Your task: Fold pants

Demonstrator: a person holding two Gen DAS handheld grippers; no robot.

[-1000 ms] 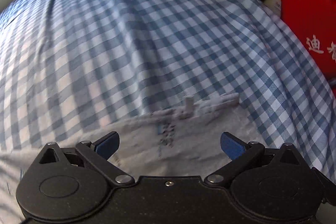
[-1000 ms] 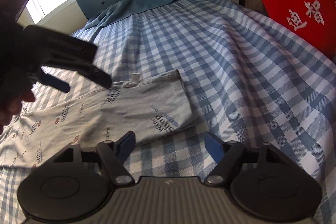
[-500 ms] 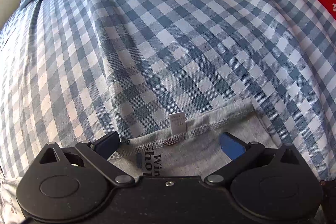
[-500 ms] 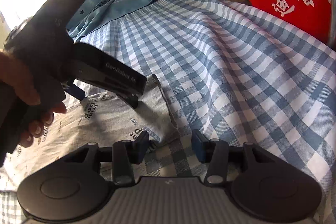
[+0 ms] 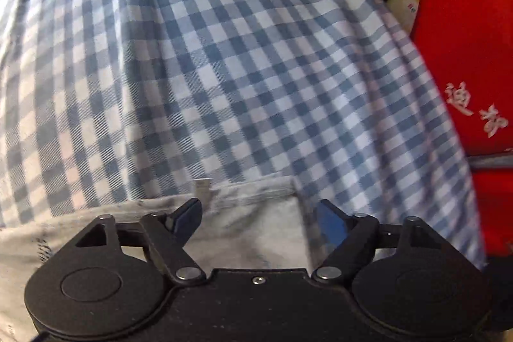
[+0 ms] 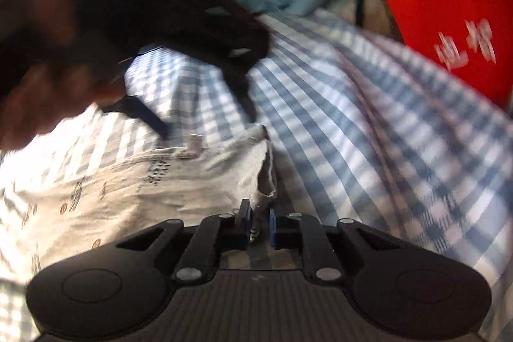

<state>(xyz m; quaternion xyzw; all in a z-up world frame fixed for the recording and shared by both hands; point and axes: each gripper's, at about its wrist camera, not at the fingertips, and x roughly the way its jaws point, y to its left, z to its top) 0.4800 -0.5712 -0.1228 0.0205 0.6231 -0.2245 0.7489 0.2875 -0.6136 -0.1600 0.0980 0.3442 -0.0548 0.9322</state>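
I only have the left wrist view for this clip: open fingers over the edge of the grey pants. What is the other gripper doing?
Observer: The right gripper has closed on the near corner of the pants.
Operator: Is that corner still flat on the bed?
Observer: The pinched edge looks bunched and raised off the checked sheet; blur hides how far.
Operator: Where is my left gripper relative to it?
Observer: The left gripper hovers open above the far hem, beside the small white tag.
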